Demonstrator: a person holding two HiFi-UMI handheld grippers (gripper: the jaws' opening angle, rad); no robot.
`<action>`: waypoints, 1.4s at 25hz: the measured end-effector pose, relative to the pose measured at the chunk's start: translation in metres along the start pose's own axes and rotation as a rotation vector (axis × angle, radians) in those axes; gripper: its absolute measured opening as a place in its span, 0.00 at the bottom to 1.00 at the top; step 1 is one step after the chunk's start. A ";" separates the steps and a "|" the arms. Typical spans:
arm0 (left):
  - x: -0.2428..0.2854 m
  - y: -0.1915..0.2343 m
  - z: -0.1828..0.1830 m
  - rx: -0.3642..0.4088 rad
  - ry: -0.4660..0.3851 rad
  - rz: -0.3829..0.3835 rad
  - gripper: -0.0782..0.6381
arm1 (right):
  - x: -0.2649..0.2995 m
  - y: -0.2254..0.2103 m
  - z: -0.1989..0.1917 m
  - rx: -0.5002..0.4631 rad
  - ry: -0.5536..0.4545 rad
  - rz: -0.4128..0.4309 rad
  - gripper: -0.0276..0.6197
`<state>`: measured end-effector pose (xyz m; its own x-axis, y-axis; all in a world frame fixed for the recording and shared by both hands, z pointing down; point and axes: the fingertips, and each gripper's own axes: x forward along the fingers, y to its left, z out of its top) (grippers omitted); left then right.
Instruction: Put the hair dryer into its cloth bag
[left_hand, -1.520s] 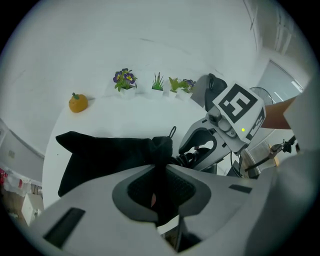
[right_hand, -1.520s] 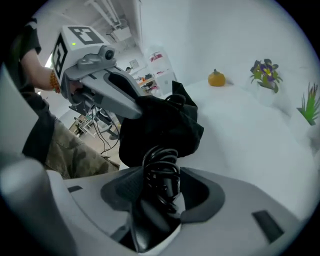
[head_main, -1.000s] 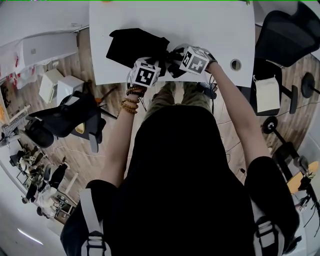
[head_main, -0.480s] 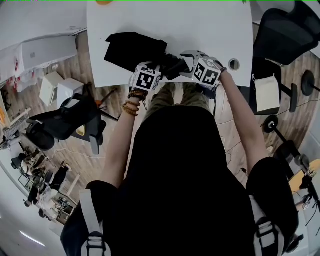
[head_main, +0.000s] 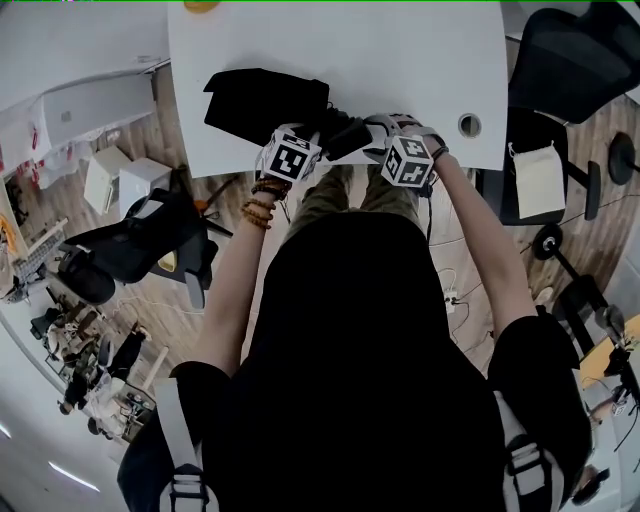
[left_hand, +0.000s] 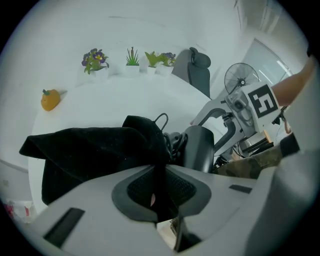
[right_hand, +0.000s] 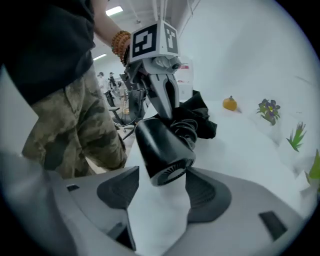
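Two grippers work at the near edge of the table (head_main: 400, 60). The left gripper (left_hand: 160, 187) pinches the rim of the cloth bag (left_hand: 90, 150), probably to hold its mouth up. The right gripper (right_hand: 160, 192) has just been opening; its jaws are spread either side of the hair dryer (right_hand: 162, 150) without pressing on it. The dryer lies nose-first at the bag mouth.

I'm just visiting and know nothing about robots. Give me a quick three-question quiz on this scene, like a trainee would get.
1. True or false: the left claw pinches the black cloth bag.
2. Which claw is open? A left, B right.
3. Fill in: the hair dryer lies on a white ____.
Key: 1 true. 2 B: the right claw, whose jaws have just been opening, has the hair dryer's end between them, not pressed. 3 table.
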<state>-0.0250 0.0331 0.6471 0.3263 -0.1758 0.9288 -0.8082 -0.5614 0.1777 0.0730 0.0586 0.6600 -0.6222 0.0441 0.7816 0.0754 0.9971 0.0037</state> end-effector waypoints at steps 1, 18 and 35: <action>0.000 0.000 -0.001 0.002 -0.002 0.007 0.18 | -0.004 0.002 -0.004 -0.024 0.009 0.041 0.51; -0.024 -0.057 -0.013 -0.044 -0.225 0.415 0.42 | 0.056 -0.125 0.055 -0.438 -0.053 0.008 0.50; 0.014 -0.070 0.032 0.004 -0.227 0.422 0.54 | 0.040 -0.093 0.025 -0.333 -0.061 0.118 0.10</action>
<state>0.0518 0.0443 0.6370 0.0697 -0.5611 0.8248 -0.8916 -0.4058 -0.2007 0.0217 -0.0306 0.6750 -0.6387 0.1715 0.7501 0.3933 0.9107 0.1267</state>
